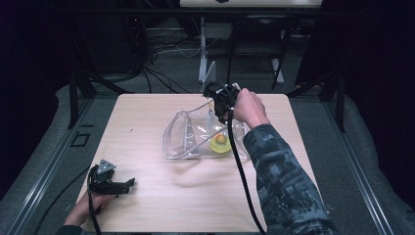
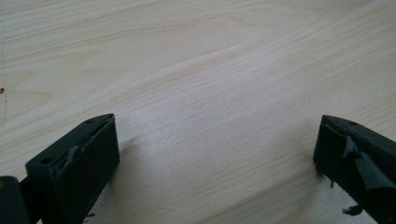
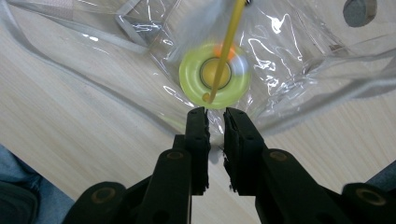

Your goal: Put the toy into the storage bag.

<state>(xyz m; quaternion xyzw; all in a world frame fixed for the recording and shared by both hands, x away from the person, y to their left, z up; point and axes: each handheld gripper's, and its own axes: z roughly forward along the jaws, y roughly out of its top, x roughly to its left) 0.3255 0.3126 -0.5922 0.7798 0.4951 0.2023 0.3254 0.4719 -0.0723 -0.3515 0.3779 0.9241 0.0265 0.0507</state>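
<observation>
Pale wood-grain table [image 1: 147,205], matte and smooth, with rounded corners, set on grey carpet against a dark room with black frame legs and cables behind. Near the middle, toward the right, lies a clear bag [image 1: 181,132] of glossy, creased film, soft-edged, with a looped clear strap bulging to its left. Inside, close to the near right edge, sits a flat yellow-green ring [image 1: 220,144] with a small orange blob [image 1: 220,139] at its centre. Seen through the film in the right gripper view as a blurred lime disc [image 3: 191,74] with a darker yellow core, crossed by a thin yellow rod [image 3: 231,32]; a grey round stud [image 3: 359,10] at the top corner. Right gripper [image 1: 222,115], black and blocky, held from above by the right hand [image 1: 249,107] over the bag's far side, pointing down. Jaws of the right gripper [image 3: 215,114] parted by a narrow slit, tips at the bag's wrinkled edge, film reaching the gap, pads not seen pressing it. Left gripper [image 1: 129,183] rests low at the near left corner in the left hand [image 1: 90,203], well apart from the bag. Jaws of the left gripper [image 2: 217,126] spread wide, scuffed black pads, bare wood grain between, nothing held.
</observation>
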